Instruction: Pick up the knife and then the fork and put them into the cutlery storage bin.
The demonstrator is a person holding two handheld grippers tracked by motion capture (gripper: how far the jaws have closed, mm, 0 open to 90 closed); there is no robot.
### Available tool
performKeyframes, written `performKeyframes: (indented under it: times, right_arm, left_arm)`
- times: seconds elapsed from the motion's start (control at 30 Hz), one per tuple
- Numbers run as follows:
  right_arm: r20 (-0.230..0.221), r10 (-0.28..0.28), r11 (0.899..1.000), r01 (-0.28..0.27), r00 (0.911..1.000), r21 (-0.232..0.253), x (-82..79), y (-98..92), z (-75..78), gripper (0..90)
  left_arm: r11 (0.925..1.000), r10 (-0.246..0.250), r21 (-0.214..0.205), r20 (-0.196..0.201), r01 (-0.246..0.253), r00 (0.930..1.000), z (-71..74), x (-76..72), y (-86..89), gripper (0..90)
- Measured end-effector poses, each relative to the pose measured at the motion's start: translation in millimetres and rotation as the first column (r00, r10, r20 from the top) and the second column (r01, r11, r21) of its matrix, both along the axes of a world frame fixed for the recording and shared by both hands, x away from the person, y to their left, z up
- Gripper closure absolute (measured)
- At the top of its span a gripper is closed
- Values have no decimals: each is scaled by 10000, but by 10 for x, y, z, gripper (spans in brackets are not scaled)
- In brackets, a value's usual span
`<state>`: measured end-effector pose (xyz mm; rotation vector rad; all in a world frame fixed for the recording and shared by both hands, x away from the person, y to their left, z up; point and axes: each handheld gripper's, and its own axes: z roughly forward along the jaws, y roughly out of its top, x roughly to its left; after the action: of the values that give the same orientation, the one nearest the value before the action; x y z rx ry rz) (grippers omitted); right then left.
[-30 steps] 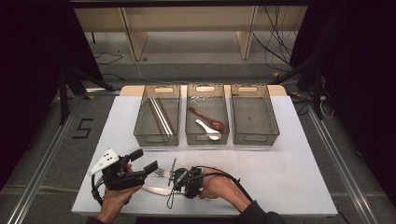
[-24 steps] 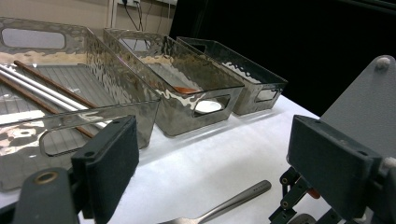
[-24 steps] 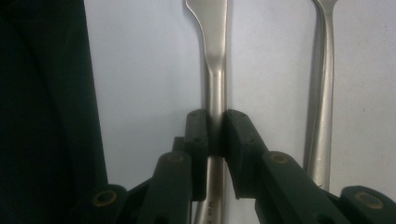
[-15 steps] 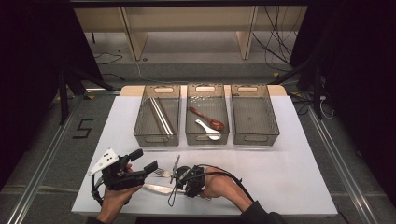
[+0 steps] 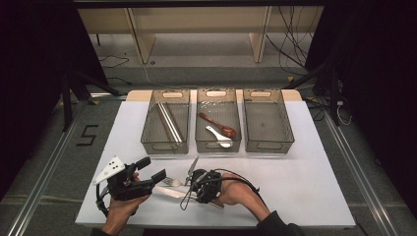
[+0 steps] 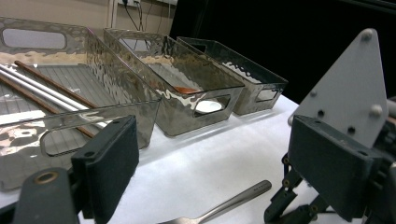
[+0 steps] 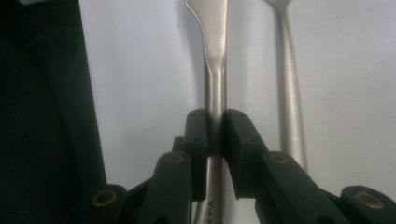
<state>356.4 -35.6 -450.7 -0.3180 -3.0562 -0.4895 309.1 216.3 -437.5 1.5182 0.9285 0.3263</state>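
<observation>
Low in the frame, the right gripper point(image 7: 215, 133) pinches a knife point(image 7: 215, 56) narrowly, so it may swivel and knock the fork point(image 7: 289, 93) alongside; the left gripper point(image 6: 210, 158) gapes wide, empty.

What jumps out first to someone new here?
The right claw, at the table's near edge, shut on a metal utensil, with a second one alongside. Behind stand three clear bins; the middle one holds a brown spoon and a white spoon.
</observation>
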Motion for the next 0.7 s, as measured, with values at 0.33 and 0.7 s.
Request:
performKeyframes:
  times: [0.33, 0.7]
  right_arm:
    - [88, -1366, 9827, 1344, 9906, 1276, 193, -354, 237, 800]
    - [-66, -3153, 9206, 3075, 9490, 2407, 448, -823, 465, 800]
  left_arm:
    - [10000, -1, 19, -3, 1, 10000, -2, 2, -2, 159]
    - [10000, -11, 23, -15, 11, 10000, -5, 5, -6, 159]
